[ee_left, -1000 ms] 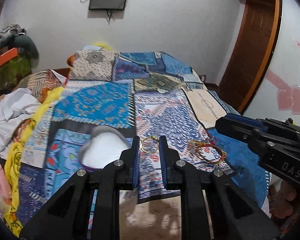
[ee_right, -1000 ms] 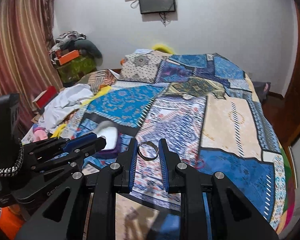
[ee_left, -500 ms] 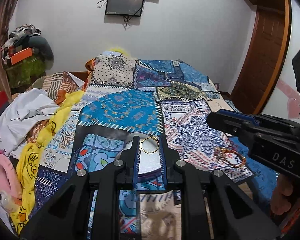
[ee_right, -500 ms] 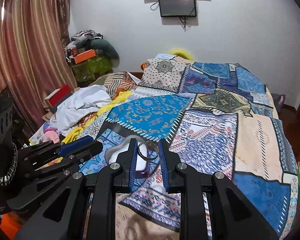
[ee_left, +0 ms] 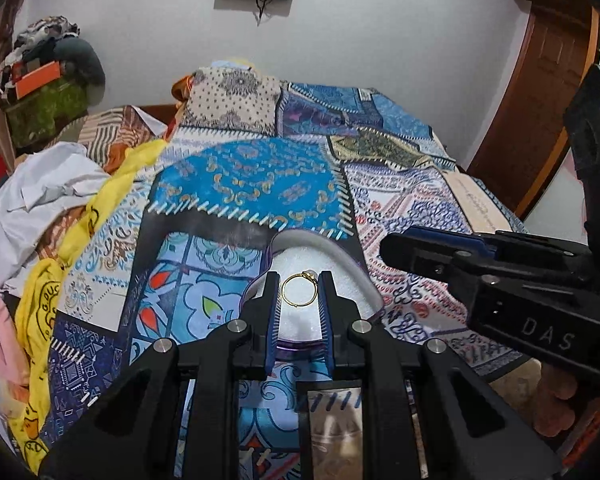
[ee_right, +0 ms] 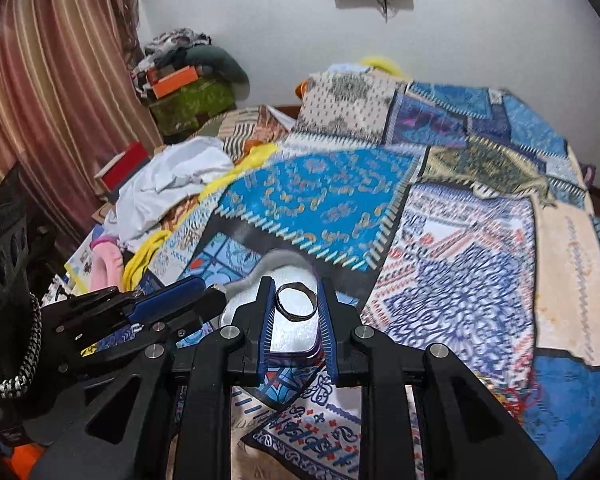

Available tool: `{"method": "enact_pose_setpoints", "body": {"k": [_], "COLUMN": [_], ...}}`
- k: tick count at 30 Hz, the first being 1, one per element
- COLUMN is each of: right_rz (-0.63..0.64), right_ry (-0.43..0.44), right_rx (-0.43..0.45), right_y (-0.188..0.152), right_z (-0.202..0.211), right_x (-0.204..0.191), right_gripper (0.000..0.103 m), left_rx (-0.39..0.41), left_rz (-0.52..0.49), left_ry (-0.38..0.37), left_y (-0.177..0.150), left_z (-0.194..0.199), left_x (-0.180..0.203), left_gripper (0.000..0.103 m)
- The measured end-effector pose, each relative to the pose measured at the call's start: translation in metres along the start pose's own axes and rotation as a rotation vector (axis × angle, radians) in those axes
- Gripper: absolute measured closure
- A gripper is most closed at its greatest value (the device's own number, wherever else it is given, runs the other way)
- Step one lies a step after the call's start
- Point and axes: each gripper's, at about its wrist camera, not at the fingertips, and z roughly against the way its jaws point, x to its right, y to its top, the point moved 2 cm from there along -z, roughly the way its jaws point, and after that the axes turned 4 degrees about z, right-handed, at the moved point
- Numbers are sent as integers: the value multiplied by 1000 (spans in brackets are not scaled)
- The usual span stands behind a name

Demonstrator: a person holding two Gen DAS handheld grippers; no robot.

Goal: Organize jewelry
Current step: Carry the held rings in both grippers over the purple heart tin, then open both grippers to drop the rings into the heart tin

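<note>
So the left gripper (ee_left: 299,294) is clamped on a thin gold ring (ee_left: 298,290) with a small pale stone on top, held upright between the blue pads. The right gripper (ee_right: 296,300) is pinching a wider silver band (ee_right: 295,303), plain and shiny with a dark edge, tilted a bit. Both rings sit up in the air right over a white heart-shaped box (ee_left: 342,264) with a purple rim, which lies on the patchwork bedspread (ee_left: 244,184). The box's white padded inside looks bare from what I can see. The only readable writing is "DAS" on the right gripper's black body in the left wrist view. There's a red-and-gold bangle (ee_right: 520,394) on the bedspread, blurry.
</note>
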Motion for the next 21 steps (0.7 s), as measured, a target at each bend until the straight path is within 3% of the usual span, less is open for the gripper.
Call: {"method": "enact_pose_setpoints", "body": {"k": [19,21], "right_rz": [36,38], "right_ry": [32,26], "right_rx": [-73,-75], "right_y": [-1,-2], "right_z": [-26,-25], "right_x": [-12,-13], "right_gripper": [84,79], "left_rx": [-46,-47], "left_rz": [30,28], "left_ry": [-3,1], "left_y": [-6,-6], "left_z": [-12,-10], "left_x": [-15,-14], "left_gripper": [86,86]}}
